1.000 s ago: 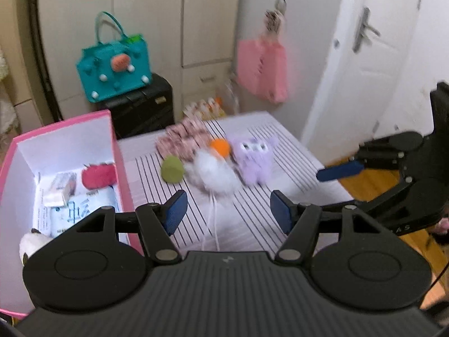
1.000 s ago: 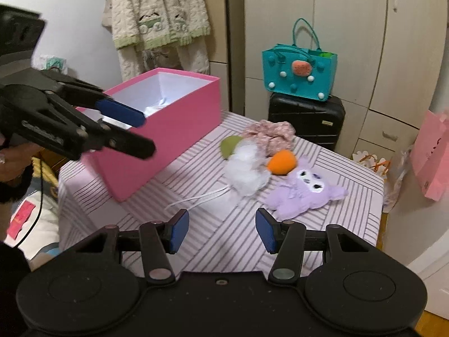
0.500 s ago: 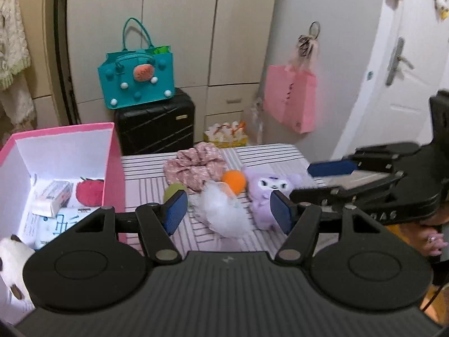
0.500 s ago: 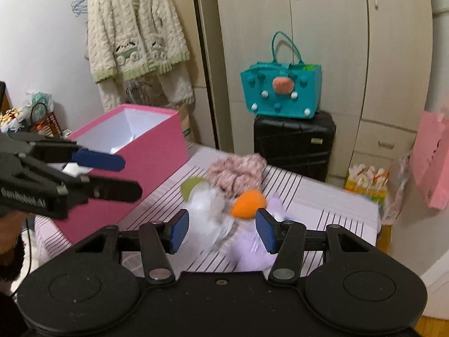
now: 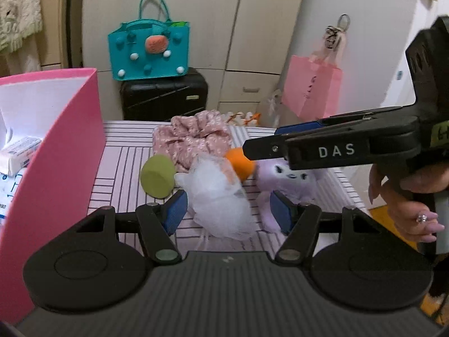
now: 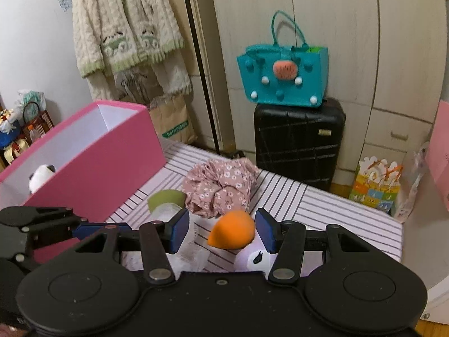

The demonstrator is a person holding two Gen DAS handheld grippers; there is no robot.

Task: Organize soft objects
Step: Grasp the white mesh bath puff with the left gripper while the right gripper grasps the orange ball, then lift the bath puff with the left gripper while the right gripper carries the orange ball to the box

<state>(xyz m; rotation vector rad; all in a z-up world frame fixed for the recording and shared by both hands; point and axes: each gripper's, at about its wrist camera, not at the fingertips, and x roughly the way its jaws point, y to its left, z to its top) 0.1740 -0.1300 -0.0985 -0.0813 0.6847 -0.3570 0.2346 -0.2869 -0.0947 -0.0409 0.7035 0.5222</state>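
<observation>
My left gripper [image 5: 226,212] hangs over the striped tablecloth [image 5: 123,151] with its blue-padded jaws apart; the fluffy white mesh puff [image 5: 217,199] lies in the gap between them, and no pad presses on it. My right gripper [image 6: 223,231] is likewise released, its jaws standing on either side of the orange teardrop-shaped makeup sponge [image 6: 233,231] without visibly squeezing it; I cannot tell whether the right-hand pad just touches it. In the left wrist view that same right gripper reaches in from the right, my hand [image 5: 407,196] around its handle, its fingers stretched over the orange sponge and the lilac plush toy [image 5: 291,177] with a white face. The soft things sit in one cluster on the table: a green rounded sponge [image 5: 157,175] touching the white puff's left side, a crumpled pink floral fabric scrunchie [image 6: 221,186] just behind them, and the lilac plush to the right, under the orange sponge. The tall pink cardboard box [image 6: 92,165] with a white inside stands at the table's left edge, and a small black-and-white plush [image 6: 42,175] peeks out of it. Beyond the table a teal felt handbag [image 6: 283,77] rests on a black hard-shell suitcase [image 6: 299,143].
</observation>
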